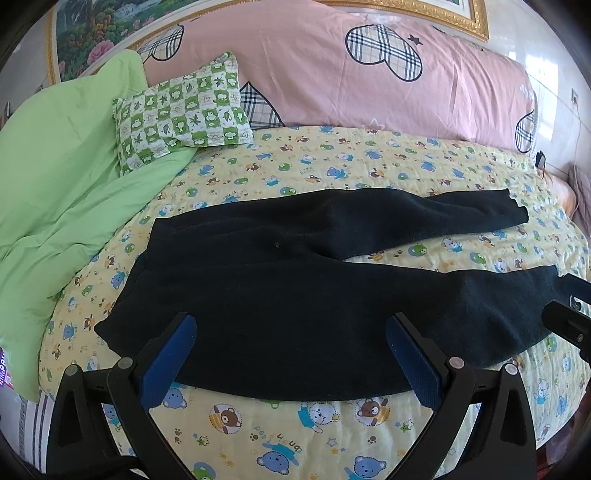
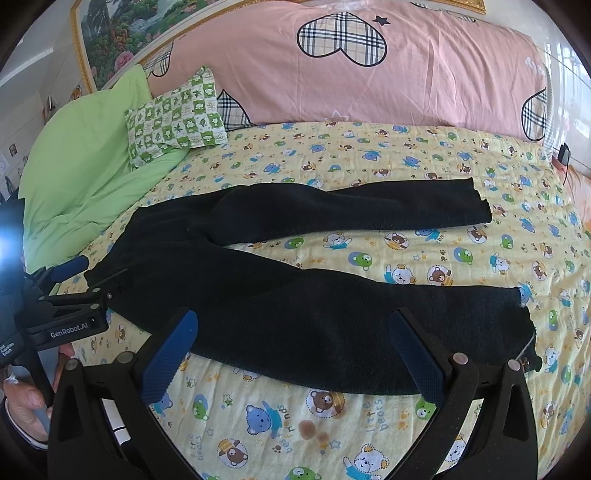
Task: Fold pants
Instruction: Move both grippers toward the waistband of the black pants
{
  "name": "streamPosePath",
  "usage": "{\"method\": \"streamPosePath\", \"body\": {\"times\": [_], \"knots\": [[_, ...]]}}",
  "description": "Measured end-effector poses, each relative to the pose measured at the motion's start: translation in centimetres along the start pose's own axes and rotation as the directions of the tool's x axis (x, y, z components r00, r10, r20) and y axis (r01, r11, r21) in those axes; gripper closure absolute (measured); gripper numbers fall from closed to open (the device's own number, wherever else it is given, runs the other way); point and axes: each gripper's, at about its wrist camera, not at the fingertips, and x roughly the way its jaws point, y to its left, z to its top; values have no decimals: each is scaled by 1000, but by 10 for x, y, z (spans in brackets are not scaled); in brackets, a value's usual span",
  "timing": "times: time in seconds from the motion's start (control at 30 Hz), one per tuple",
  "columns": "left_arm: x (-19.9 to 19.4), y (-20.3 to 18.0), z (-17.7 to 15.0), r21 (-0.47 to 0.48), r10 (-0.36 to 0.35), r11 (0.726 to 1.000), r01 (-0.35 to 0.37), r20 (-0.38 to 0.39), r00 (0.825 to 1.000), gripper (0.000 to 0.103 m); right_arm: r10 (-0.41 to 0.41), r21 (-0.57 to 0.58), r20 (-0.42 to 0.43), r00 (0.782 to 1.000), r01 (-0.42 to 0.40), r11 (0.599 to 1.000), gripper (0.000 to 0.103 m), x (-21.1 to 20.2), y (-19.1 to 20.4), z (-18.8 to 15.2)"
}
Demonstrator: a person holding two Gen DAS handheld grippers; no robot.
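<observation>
Bed: yellow bear-print sheet point(image 1: 332, 162), pink heart-print bolster point(image 1: 332, 74) at the back, green checked pillow point(image 1: 181, 114) on a light green quilt point(image 1: 62, 177).
Pants: black fleece pants point(image 1: 280, 280) lie flat, legs apart, waist toward the quilt.
Left claw point(image 1: 291, 354): released, fingers wide over the near leg.
Right claw point(image 2: 295, 354): released, above the same leg near its cuff.

Framed picture point(image 1: 424, 11) cut by top edge, near trouser leg point(image 2: 332, 332) partly behind blue pads point(image 2: 168, 354), hand point(image 2: 26, 402) cropped at left
</observation>
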Motion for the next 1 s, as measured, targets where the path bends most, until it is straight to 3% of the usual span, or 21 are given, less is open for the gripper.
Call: {"method": "streamPosePath", "body": {"times": [0.67,1.0], "knots": [[8,-7,-1,20,-13,1000,13,-20,1000,0,-1,30,-5,1000,1,1000,0,2,-9,-1],[20,-17,-2,60,-58,996,61,-49,997,0,5,68,-9,1000,-5,998,0,5,-25,1]]}}
